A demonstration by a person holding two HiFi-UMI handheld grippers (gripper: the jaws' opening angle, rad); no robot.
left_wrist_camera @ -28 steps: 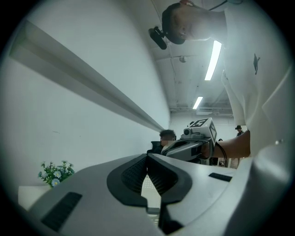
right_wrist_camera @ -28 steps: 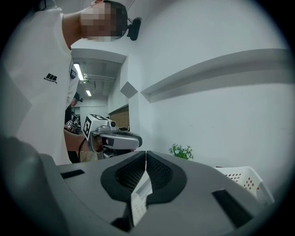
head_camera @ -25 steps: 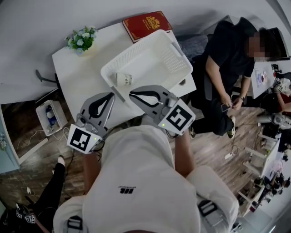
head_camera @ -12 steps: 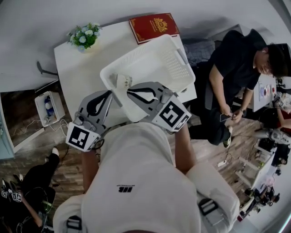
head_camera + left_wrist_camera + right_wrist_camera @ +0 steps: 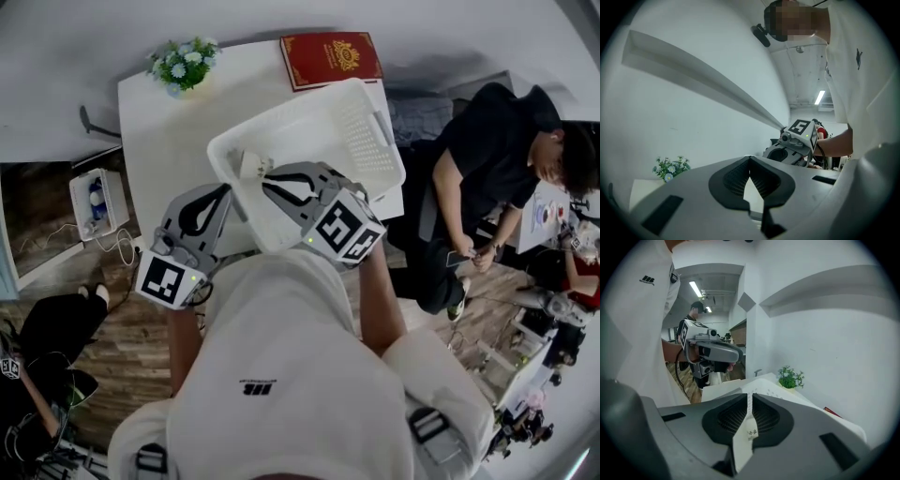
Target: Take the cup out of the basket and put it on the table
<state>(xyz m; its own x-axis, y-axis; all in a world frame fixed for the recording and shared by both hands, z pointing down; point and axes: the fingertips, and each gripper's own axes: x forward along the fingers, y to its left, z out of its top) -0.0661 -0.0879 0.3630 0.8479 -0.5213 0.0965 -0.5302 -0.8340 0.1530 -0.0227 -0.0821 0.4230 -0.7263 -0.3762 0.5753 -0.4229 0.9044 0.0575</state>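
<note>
Perforated white plastic basket (image 5: 361, 141), matt white cup (image 5: 253, 166), smooth matt table (image 5: 159, 131), glossy red book (image 5: 330, 58), wood-grain floor (image 5: 112, 328)
</note>
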